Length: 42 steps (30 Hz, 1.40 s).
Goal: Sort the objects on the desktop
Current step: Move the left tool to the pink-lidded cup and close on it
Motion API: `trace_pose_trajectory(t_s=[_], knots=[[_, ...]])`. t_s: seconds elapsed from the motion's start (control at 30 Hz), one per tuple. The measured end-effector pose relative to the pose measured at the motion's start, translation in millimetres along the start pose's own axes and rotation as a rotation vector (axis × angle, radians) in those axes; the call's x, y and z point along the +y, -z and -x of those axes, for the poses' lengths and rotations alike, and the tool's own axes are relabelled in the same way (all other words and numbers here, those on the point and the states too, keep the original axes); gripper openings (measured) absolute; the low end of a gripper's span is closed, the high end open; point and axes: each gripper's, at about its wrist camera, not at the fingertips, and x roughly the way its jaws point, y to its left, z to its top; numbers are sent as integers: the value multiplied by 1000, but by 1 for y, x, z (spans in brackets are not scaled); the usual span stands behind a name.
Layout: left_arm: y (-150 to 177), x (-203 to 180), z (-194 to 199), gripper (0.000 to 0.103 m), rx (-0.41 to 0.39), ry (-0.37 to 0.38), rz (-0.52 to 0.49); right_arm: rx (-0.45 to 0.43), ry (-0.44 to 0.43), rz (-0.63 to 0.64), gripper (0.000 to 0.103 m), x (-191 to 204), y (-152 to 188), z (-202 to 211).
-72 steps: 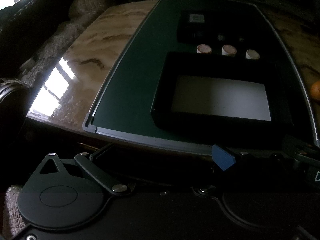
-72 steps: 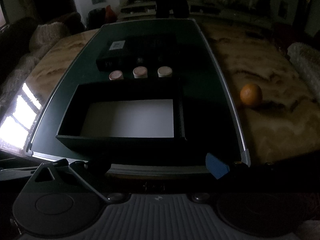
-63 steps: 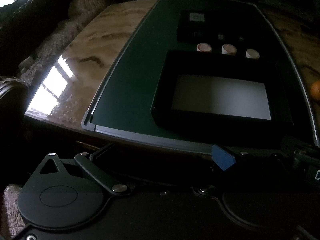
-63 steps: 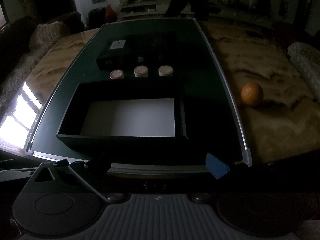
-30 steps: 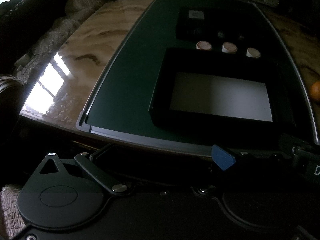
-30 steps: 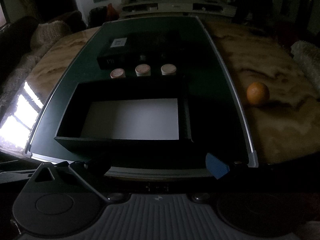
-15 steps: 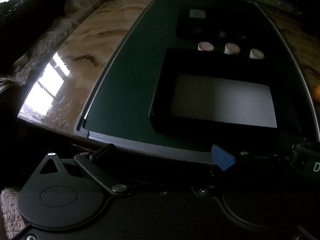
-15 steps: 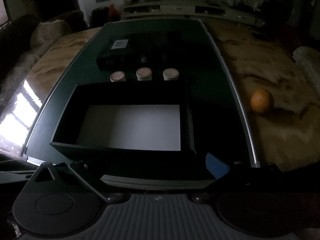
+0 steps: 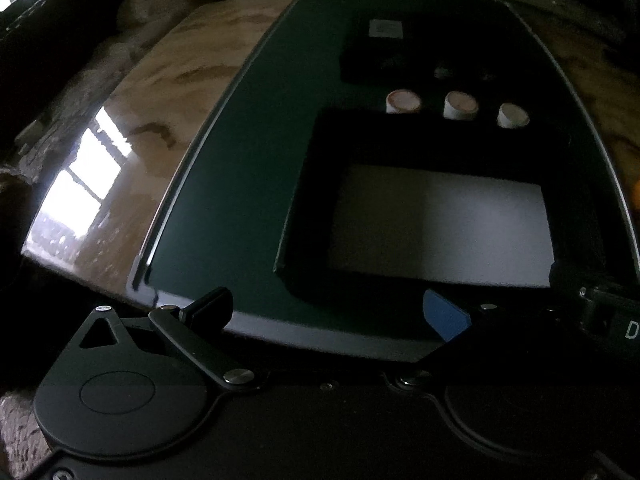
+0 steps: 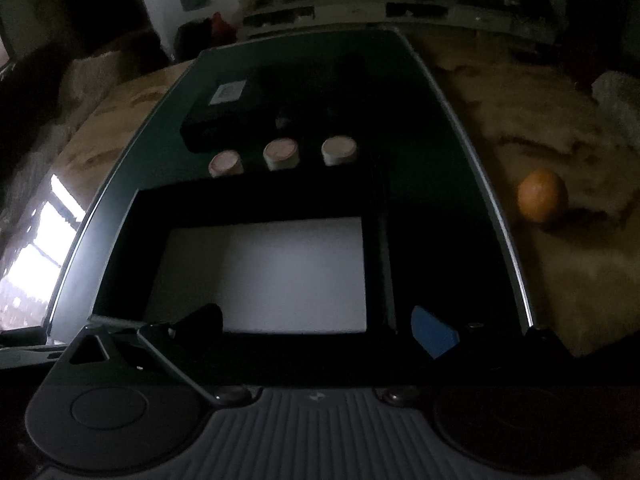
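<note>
Both grippers hang at the near edge of the scene with their fingers spread wide and nothing between them. Seen from its own camera, the left gripper [image 9: 326, 312] sits just off the near edge of the dark green mat [image 9: 240, 184], its black fingertip over the mat's near left corner and its blue-padded fingertip in front of the box. The right gripper [image 10: 316, 326] is further in: its fingertips reach over the near wall of the open black box [image 10: 116, 248], the black one at the near left of the box's pale floor, the blue one just past the box's right wall.

That box [image 9: 298, 216] lies on the near half of the mat, and its white floor is bare. Just beyond its far wall stand three small white caps in a row, left cap [image 10: 226, 163], middle cap [image 10: 281, 153] and right cap [image 10: 339, 149], apart from one another. Behind them, toward the mat's far end, lies a flat black case [image 10: 224, 120] with a small white label on its far left corner; small dark items on it are too dim to make out.

An orange [image 10: 542, 196] rests on the marble tabletop [image 10: 560, 272], off the mat's right edge, well apart from the box. Window glare shines on the tabletop [image 9: 132, 168] along the mat's left edge.
</note>
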Motion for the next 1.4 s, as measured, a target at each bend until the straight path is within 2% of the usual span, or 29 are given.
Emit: trace_pose_trajectory(t_s=[0.2,0.37,0.47,0.7,0.87,1.03,1.13,1.4], knots=[[-18,-11,-10,103,-24,4,-15,-19,27,-18,103,-8,-9,-15],[-39,-15,-22,103,-46,7,-6,-81,55,-91,103,-20,-6,-22],[-56,-19,-31,103,-64,-2,-4,-89,81,-78,103,-19,-5,-27],[-102,-30,-58,103,-107,-23,-2,-63,38,-121,103,-21,3,-35],[-128,-41,-83,100,-105,-26,-8,-54,38,-119,103,-24,5,-37],[-145,-47,-109,97,-89,-26,-6,-45,-2,-144,103,-30,6,-39],[-151,-49,-126,95,-58,-22,2,-48,-9,-144,103,-31,6,-39],[-156,-49,-147,91,-45,-21,21,-50,-31,-124,103,-25,6,-41]])
